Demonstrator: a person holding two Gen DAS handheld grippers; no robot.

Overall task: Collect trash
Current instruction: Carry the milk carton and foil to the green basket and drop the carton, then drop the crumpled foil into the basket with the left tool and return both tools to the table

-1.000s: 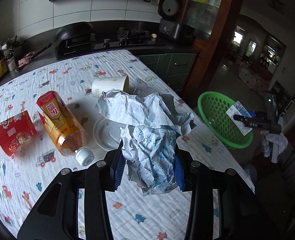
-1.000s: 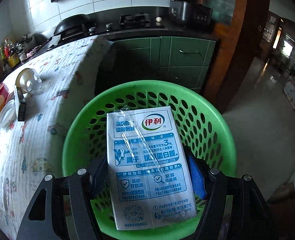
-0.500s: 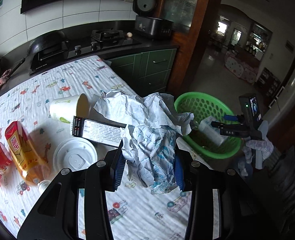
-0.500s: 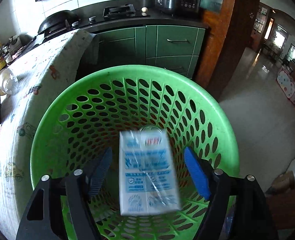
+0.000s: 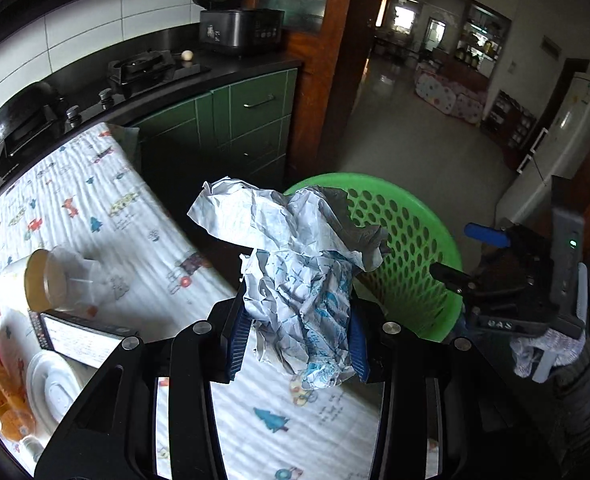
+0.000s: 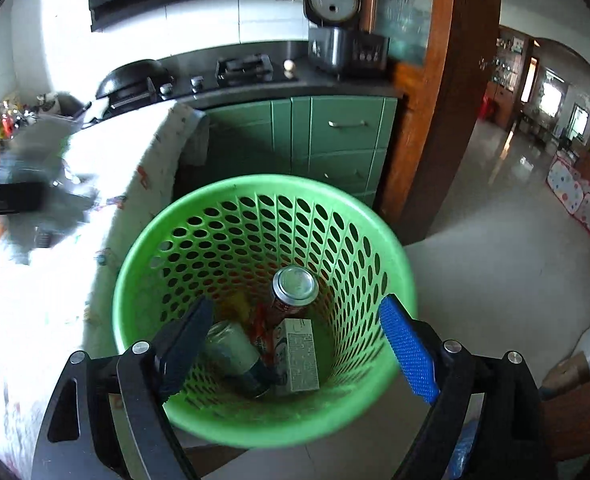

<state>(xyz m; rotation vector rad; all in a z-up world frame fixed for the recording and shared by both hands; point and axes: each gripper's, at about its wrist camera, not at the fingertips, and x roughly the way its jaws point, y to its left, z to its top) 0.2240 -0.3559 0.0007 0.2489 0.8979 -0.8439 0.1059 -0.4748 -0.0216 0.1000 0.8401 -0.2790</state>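
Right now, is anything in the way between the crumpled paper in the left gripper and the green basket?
Mostly clear. The crumpled paper is clamped in the left gripper beside the green basket. Only the right gripper, open and empty, hangs above the basket's mouth.

Left gripper [image 5: 297, 340] is clamped on crumpled paper [image 5: 295, 272]; right gripper [image 6: 295, 344], just opened wide, is held empty
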